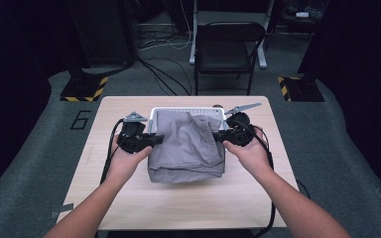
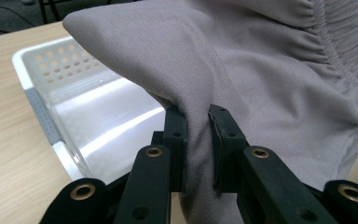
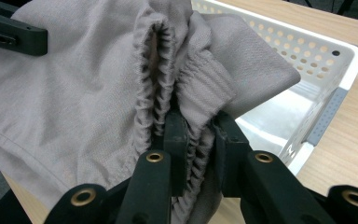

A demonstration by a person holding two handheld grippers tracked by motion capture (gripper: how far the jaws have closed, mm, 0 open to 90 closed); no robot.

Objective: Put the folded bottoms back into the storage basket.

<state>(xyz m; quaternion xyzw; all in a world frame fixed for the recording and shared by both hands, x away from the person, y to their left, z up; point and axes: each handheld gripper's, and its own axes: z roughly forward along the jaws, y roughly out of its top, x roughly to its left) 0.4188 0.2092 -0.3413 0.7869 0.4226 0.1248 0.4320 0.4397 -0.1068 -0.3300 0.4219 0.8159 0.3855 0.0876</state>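
Right gripper (image 3: 198, 140) pinching elastic waistband (image 3: 200, 84), grey shorts (image 1: 186, 144)

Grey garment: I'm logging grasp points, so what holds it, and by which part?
Both grippers hold the grey garment over the white basket: the left gripper pinches plain fabric at one side, the right gripper clamps the gathered elastic waistband.

The garment (image 1: 186, 144) hangs between your two grippers, the left gripper (image 1: 155, 139) at its left edge, the right gripper (image 1: 220, 134) at its right. The basket (image 1: 188, 109) stands behind it on the table (image 1: 129, 193), at the far side.
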